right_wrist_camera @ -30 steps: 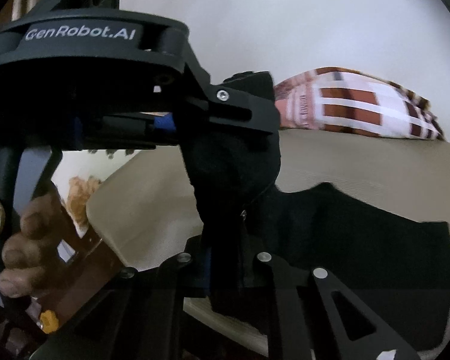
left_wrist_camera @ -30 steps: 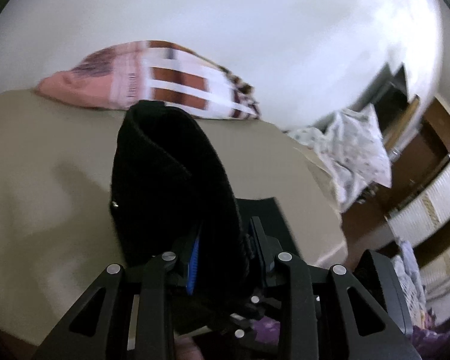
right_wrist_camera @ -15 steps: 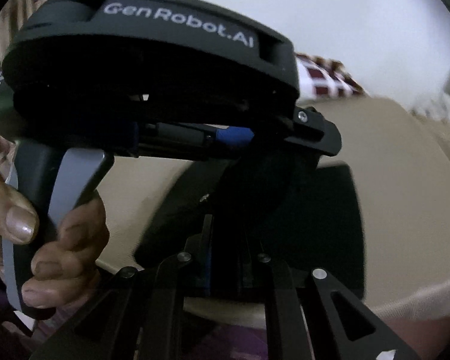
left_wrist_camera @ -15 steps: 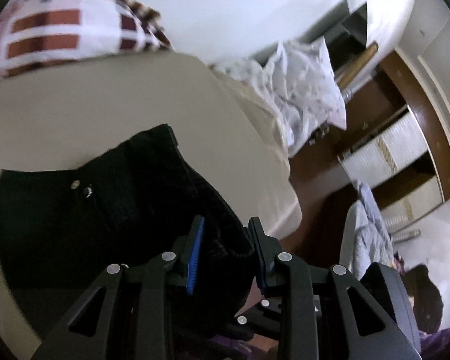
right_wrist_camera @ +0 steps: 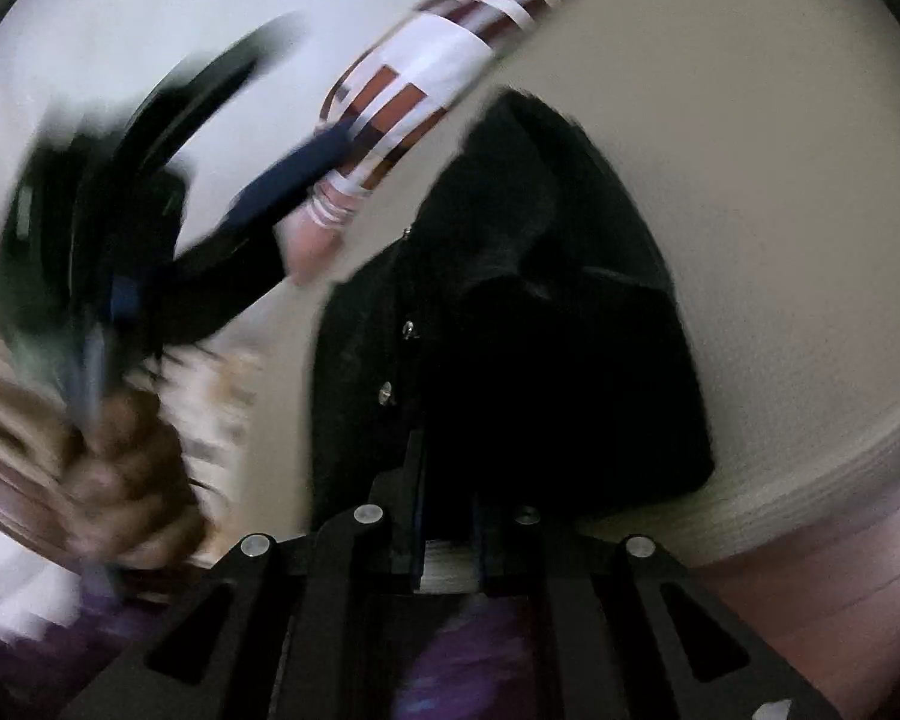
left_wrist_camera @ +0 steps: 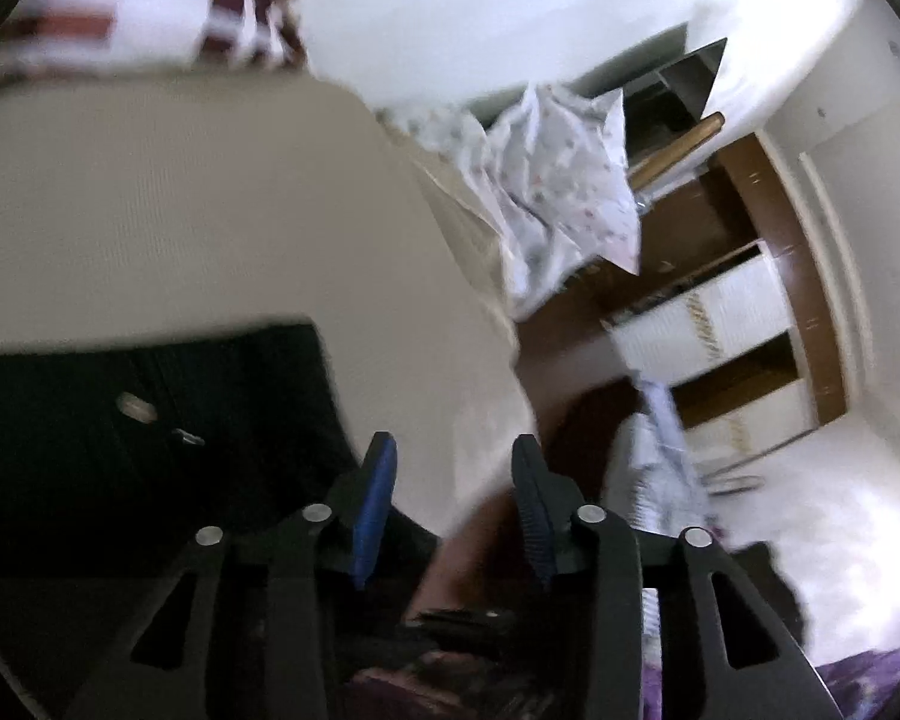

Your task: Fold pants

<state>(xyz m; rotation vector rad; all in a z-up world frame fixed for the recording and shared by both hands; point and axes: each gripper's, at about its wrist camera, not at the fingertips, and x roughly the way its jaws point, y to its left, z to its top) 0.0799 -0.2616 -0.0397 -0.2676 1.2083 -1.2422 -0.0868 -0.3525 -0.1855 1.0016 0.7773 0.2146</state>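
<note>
The black pants [left_wrist_camera: 150, 420] lie folded on the beige bed [left_wrist_camera: 210, 210], with metal buttons showing. My left gripper [left_wrist_camera: 450, 480] is open and empty, just right of the pants over the bed's edge. In the right wrist view the pants [right_wrist_camera: 540, 330] lie bunched on the bed [right_wrist_camera: 750, 150] right ahead of my right gripper [right_wrist_camera: 447, 474]. Its fingers stand close together with dark cloth at them; the view is blurred. The left gripper [right_wrist_camera: 150, 210] shows there as a blur at the left, held by a hand.
A brown and white checked pillow [left_wrist_camera: 150, 12] lies at the bed's far end, also in the right wrist view [right_wrist_camera: 426, 78]. A white flowered cloth [left_wrist_camera: 558, 192] hangs past the bed's right side. Wooden wardrobe and shelves [left_wrist_camera: 750, 312] stand beyond.
My left gripper let go of the pants, opened and drew off to the right. The pants dropped flat onto the bed. Both views swung fast and blurred.
</note>
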